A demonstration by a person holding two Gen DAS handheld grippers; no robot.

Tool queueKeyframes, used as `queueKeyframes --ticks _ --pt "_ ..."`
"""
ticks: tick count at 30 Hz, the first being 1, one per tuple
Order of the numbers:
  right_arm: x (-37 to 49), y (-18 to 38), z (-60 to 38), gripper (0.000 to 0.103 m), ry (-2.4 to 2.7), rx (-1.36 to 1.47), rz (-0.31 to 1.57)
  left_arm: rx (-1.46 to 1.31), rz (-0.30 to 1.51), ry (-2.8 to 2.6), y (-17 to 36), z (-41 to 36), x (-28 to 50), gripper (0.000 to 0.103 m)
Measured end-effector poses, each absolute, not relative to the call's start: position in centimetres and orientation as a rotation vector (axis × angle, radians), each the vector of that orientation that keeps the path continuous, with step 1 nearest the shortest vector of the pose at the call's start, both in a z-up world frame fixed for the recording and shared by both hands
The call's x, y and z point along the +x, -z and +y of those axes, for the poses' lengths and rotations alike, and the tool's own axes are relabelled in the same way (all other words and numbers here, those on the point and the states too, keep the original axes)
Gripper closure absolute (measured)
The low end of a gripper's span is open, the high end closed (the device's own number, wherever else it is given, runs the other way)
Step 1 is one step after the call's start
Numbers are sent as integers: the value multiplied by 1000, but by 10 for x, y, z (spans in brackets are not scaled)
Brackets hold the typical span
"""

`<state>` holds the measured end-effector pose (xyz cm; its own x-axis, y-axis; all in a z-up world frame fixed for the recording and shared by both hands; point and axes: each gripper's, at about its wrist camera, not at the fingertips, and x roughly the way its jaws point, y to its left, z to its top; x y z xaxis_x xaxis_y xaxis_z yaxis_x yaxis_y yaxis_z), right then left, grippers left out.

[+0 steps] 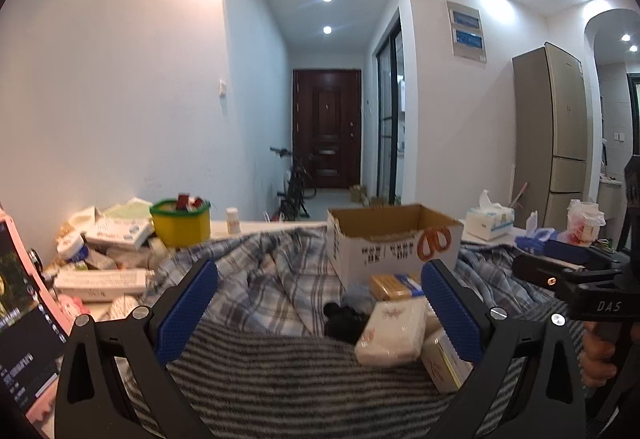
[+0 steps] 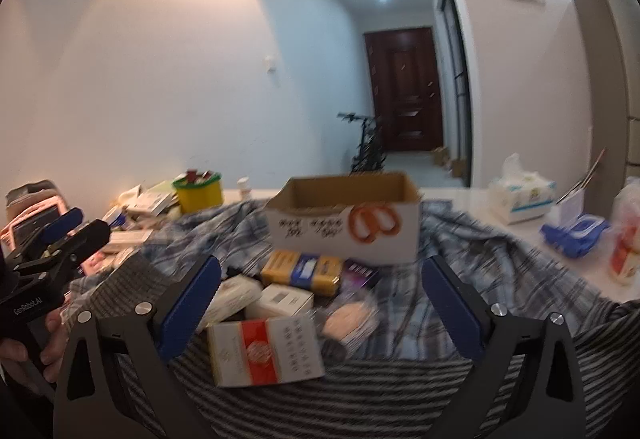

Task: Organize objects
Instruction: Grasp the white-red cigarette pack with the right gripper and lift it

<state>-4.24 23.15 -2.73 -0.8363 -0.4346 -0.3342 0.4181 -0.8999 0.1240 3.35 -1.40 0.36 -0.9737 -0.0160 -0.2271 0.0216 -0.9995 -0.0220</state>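
here the open cardboard box (image 2: 348,227) stands on the plaid cloth (image 2: 480,279) near the table's far edge, an orange scissors drawing on its front and dark handwriting too blurred to read. just before it lies a cluster of small packages: a yellow-and-blue pack (image 2: 302,273), a white box (image 2: 280,301), a white wrapped bar (image 1: 392,331) and a white carton with a red band (image 2: 266,351) printed with characters i cannot make out.

the right gripper (image 2: 320,303) is spread wide over that cluster, nothing pinched between its blue pads. the left gripper (image 1: 320,303) is likewise spread wide, empty, with the wrapped bar and a cream box (image 1: 444,363) against the inner side of its right finger.

only the left wrist view shows the refrigerator (image 1: 552,135) in full and the letters "das" on the right gripper's body; only the right wrist view shows the red-banded carton and "genrobot.ai" on the left gripper's body, with a hand (image 2: 52,335) gripping it.

a yellow tub (image 1: 181,222) and piled medicine boxes (image 1: 116,235) crowd the left edge; a tissue pack (image 2: 520,195) and blue wipes (image 2: 572,233) sit on the white table (image 2: 460,195) to the right. bare cloth lies open left of the box.
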Motion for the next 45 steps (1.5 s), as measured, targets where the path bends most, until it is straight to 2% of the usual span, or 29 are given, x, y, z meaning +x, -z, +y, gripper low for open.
queueKeyframes --ticks 9,24,32,35,36,45 --pt "-51 52 215 5 2515 678 -51 570 219 3092 26 -28 19 0" --pt "-69 75 178 4 2376 879 119 668 265 3095 39 -36 14 0" --pt "-75 88 164 4 2346 955 203 639 156 3114 40 -21 18 0" --pt "-76 90 165 7 2342 964 199 638 143 3119 40 -20 18 0" --pt "-76 90 165 16 2349 963 206 641 148 3120 40 -21 18 0" --pt "-57 68 177 16 2503 781 201 674 230 3114 43 -30 15 0"
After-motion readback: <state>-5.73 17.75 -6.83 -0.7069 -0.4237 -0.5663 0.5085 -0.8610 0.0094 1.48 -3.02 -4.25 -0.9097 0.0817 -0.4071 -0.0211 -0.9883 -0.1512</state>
